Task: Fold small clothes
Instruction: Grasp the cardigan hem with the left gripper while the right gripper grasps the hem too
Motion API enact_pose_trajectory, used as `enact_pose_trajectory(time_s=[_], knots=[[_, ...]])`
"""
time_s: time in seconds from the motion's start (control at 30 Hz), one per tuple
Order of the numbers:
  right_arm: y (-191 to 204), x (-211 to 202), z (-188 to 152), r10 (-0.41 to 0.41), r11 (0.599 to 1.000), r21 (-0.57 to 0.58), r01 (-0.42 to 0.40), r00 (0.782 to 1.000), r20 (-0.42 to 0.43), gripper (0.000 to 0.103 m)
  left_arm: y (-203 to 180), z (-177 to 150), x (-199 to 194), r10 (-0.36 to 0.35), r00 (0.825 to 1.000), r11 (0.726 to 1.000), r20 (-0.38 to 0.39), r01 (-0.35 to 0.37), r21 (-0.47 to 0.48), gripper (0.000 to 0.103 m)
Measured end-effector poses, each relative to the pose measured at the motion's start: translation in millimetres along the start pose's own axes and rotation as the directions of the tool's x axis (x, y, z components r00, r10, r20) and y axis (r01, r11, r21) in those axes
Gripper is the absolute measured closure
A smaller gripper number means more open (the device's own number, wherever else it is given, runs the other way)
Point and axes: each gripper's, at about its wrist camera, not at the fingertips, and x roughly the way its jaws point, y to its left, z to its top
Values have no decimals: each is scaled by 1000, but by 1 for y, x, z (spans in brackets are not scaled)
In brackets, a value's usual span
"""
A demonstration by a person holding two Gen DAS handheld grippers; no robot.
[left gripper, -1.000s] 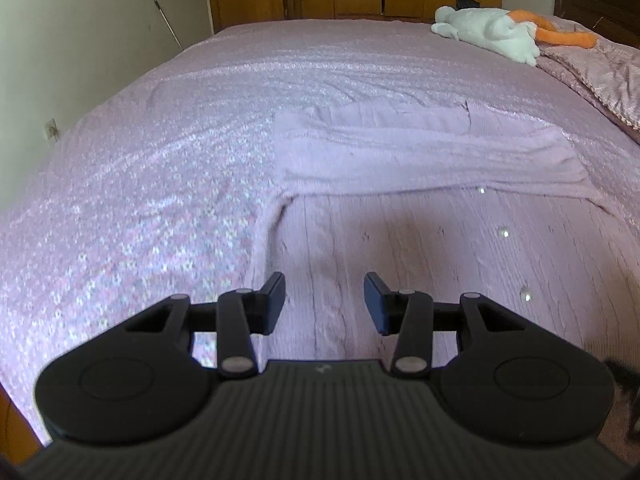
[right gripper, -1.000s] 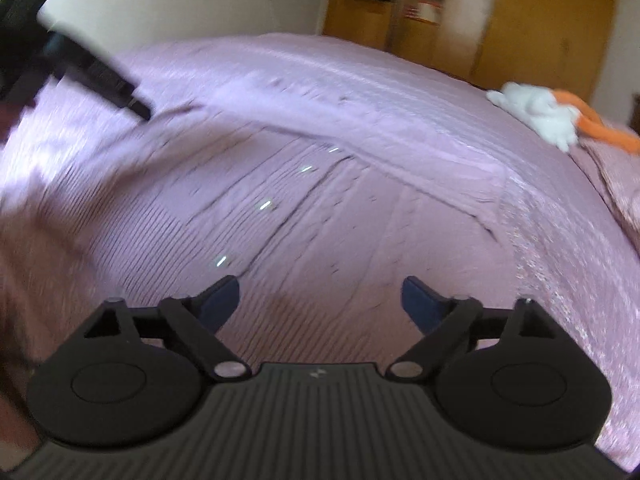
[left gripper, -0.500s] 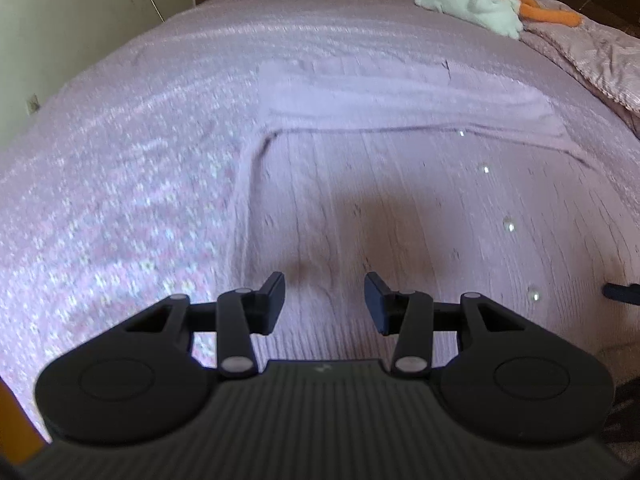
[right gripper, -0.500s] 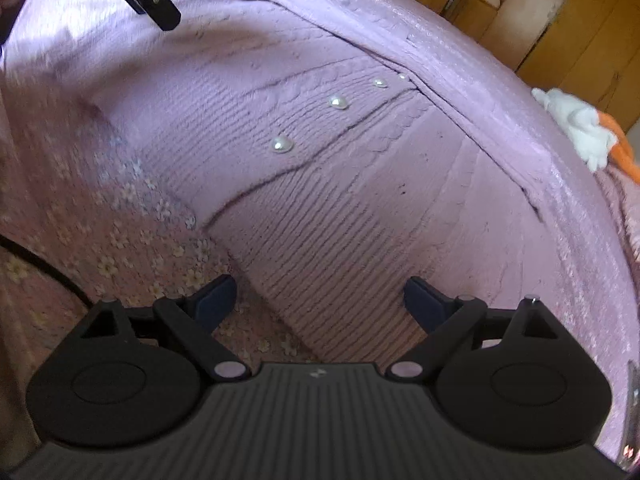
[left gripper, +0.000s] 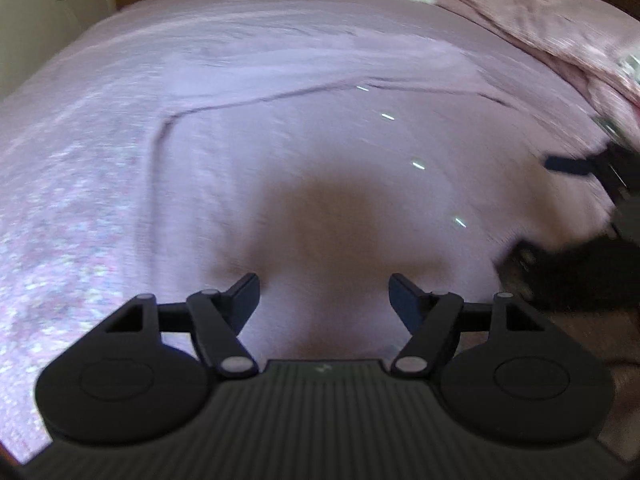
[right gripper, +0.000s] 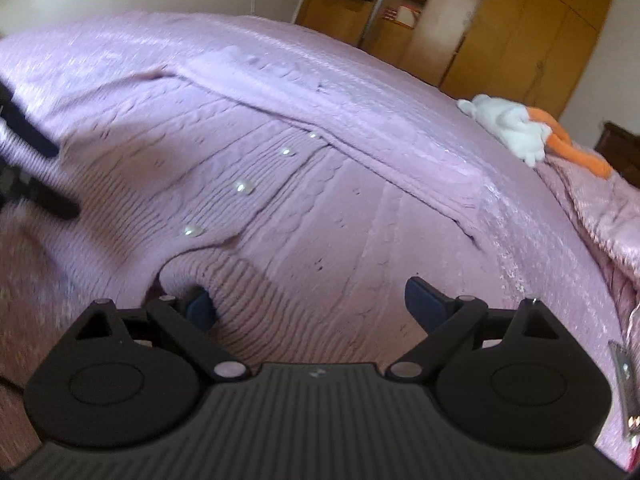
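right wrist view: my right gripper (right gripper: 306,300) gapes over the cardigan (right gripper: 320,216) hem, left gripper (left gripper: 324,294) just widened and empty; i risk bunching the knit.

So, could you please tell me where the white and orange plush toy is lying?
The white and orange plush toy lies at the bed's far right in the right wrist view, beyond the lilac knitted cardigan, near the wooden wardrobe.

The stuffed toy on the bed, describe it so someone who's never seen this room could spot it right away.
Look across the pink bedspread to its far side, near the wooden wardrobe. The plush toy lies there beyond the knitted cardigan. It is the only white thing on the bed, with bright orange limbs.
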Motion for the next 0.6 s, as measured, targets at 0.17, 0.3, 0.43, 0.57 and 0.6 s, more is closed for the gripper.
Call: enact_pose_trajectory(time_s=[0.17,0.3,0.43,0.57,0.6], knots=[[-9,-2,5,5,995,102,-5,1000,5,8,-25,-12,3,-15,1000,987,-25,19,162,30],[-22,-2,6,22,978,208,-23,1000,4,8,-38,-23,18,54,997,963,-53,-38,266,30],[-24,-6,-3,12,979,204,-12,1000,1,8,-39,-23,23,155,988,943,15,-153,295,28],[-18,-6,-18,-1,992,129,5,1000,-31,8,-28,-18,23,183,981,956,56,-191,225,27],[-16,-6,-22,-6,994,113,10,999,-40,8,-25,-16,22,188,980,958,64,-198,209,28]])
